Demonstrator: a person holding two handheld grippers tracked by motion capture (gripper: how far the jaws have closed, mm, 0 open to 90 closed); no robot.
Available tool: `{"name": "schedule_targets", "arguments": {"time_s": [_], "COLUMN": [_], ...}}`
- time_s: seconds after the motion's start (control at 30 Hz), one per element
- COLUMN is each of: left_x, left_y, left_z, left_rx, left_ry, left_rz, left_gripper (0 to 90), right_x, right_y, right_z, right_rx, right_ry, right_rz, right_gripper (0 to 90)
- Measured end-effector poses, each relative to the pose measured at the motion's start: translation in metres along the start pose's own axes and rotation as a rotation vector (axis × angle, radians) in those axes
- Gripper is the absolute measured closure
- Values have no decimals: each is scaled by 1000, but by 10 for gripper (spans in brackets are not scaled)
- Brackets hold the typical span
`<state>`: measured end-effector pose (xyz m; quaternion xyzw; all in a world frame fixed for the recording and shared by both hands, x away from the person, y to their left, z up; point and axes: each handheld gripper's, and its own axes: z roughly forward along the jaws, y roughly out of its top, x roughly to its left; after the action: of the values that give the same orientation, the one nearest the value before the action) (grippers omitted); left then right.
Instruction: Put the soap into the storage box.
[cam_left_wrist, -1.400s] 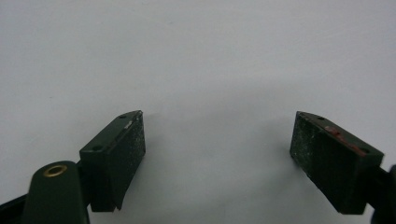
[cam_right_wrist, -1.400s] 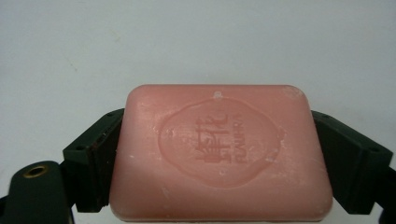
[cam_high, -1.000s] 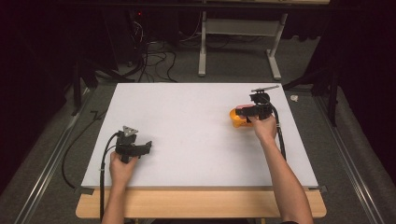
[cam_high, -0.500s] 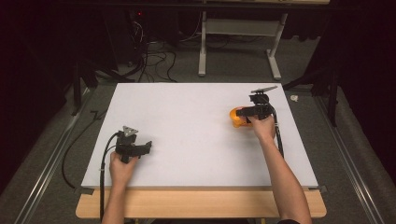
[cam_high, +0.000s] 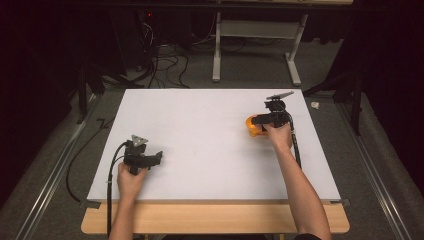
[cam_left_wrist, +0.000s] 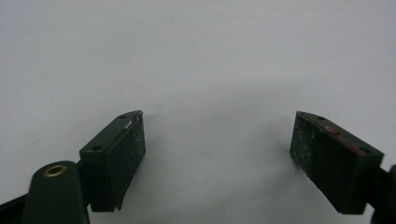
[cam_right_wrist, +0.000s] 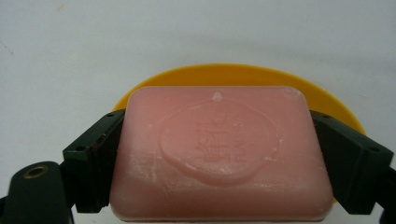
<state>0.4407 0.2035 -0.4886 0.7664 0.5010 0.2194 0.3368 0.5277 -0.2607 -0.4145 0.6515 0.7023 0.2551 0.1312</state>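
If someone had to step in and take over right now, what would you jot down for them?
Right gripper: shut on the pink soap, jaws pressed to its two short sides, over the yellow dish near the table's far right.
Left gripper: open, holding nothing, over bare table at the near left.
Done: soap is gripped.
Unclear: whether the soap rests in the dish or hangs just above it.
Left: probably either lifting it out or letting go of it into the dish; check before moving.
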Motion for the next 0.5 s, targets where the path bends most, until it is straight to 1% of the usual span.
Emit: {"name": "schedule_targets", "arguments": {"time_s": [0.13,0.23,0.4,0.5], "left_x": [0,0,0,0], "left_y": [0,0,0,0], "left_z": [0,0,0,0], "left_rx": [1,1,1,1], "left_ry": [0,0,-1,-1], "left_rz": [1,0,-1,0], "left_gripper": [185,185,185,185], "right_x": [4,5,4,4], "right_y": [2,3,3,4], "right_z": [1,4,8,8], "right_rx": [8,28,48,53], "right_ry": [-6,-14,-15,-15], "right_rz": [-1,1,15,13], "right_gripper": [133,133,132,132]}}
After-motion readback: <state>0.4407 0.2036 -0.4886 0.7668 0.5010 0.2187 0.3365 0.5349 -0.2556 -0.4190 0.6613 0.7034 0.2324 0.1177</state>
